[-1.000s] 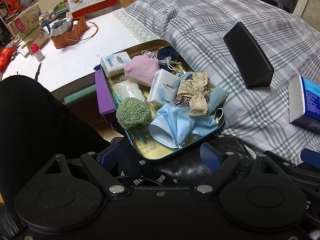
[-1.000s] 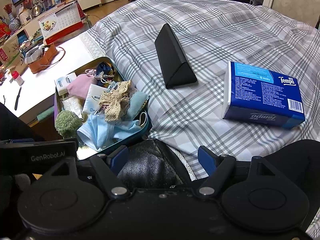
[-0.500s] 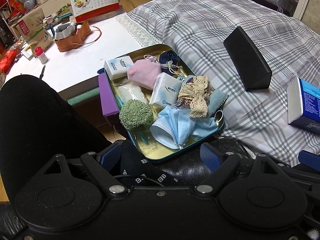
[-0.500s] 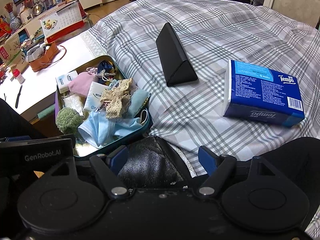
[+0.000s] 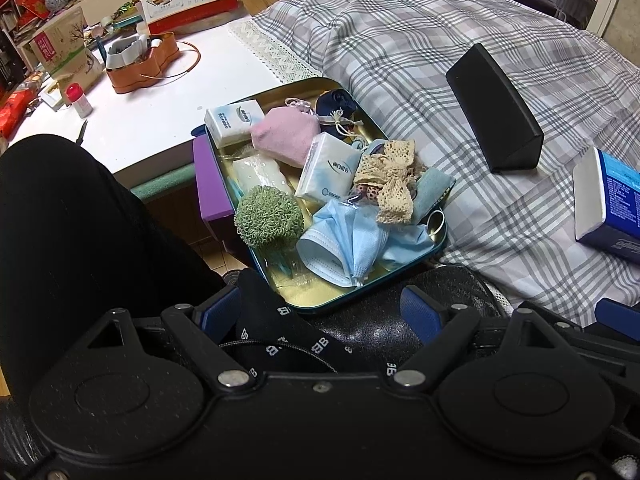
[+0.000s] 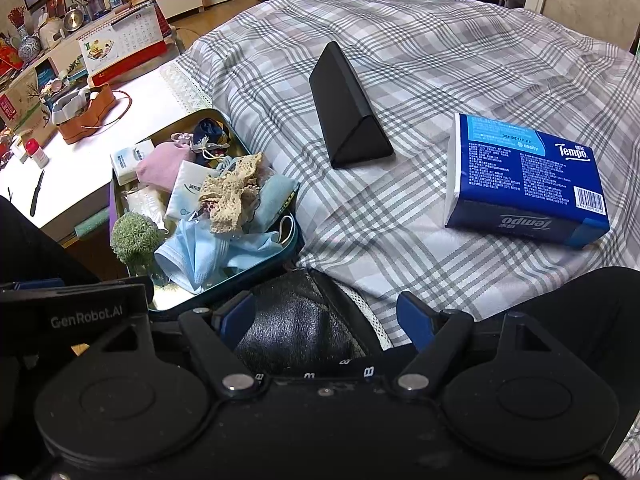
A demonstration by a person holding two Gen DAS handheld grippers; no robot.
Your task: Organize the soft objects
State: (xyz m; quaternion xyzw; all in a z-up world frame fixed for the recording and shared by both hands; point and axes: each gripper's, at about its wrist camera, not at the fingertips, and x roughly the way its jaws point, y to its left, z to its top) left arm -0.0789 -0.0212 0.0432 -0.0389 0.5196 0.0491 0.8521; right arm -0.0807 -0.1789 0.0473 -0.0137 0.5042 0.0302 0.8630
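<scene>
A gold-lined tin [image 5: 288, 90] lies at the edge of the plaid bedcover [image 5: 400, 40]. It holds a green knitted ball [image 5: 268, 216], blue face masks [image 5: 348, 240], beige lace [image 5: 390, 184], a pink pouch [image 5: 286, 138], a navy pouch [image 5: 334, 106] and two tissue packs [image 5: 234, 122]. My left gripper [image 5: 320, 308] stands open just before the tin, over a black leather bag [image 6: 296, 332] with a logo strap. My right gripper [image 6: 326, 312] stands open beside it, over the same bag. I cannot see either one's pads pressing on the bag.
A black triangular case [image 6: 348, 120] and a blue Tempo tissue pack [image 6: 528, 176] lie on the bedcover to the right. Left of the tin are a purple box [image 5: 208, 184], a white table [image 5: 160, 92] with a brown organiser [image 5: 140, 64], and a person's black-clad leg [image 5: 80, 220].
</scene>
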